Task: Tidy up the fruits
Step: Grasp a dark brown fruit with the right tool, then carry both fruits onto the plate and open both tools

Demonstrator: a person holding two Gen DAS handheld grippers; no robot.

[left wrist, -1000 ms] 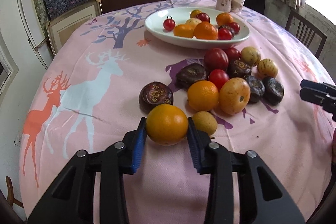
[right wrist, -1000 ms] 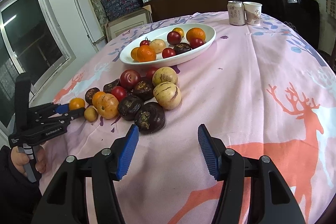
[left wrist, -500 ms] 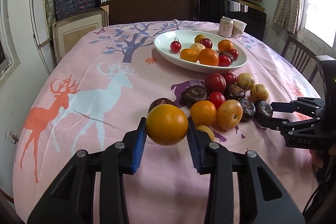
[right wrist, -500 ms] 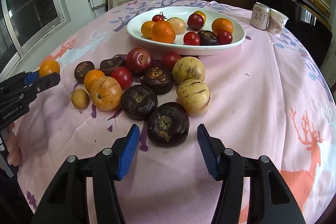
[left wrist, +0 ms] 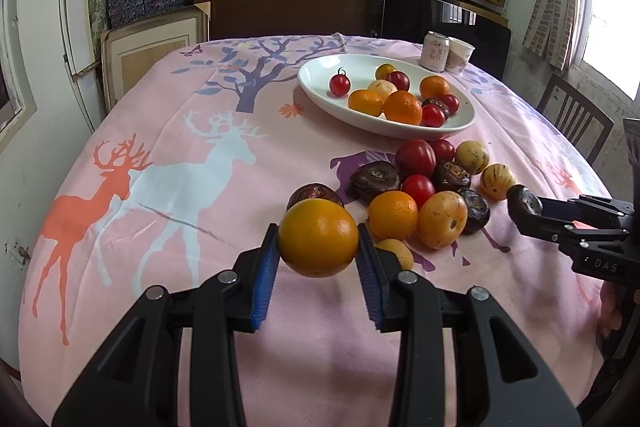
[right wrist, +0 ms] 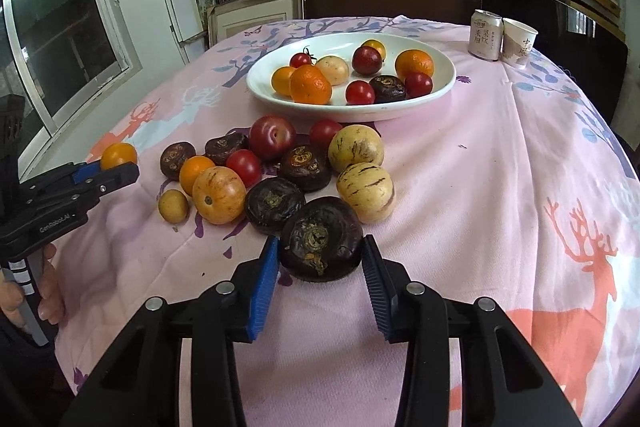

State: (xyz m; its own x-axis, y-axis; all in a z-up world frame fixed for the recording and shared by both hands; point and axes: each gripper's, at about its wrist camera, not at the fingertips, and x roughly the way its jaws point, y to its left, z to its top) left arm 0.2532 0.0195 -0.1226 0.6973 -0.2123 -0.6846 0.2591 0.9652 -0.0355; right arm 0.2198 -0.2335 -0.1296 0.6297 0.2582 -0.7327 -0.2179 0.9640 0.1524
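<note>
Orange [left wrist: 318,237], firm and round, sits pinched across its middle in the left gripper [left wrist: 318,255] above the tablecloth [left wrist: 168,163], while the right gripper [right wrist: 320,267] brackets a dark mangosteen [right wrist: 320,245] (hard shell, take it at the widest girth), contact unclear.

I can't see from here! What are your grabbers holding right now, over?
Left hand-held gripper shut on orange, lifted. Right hand-held gripper shut on dark fruit. White plate ahead, loose fruit between.
</note>
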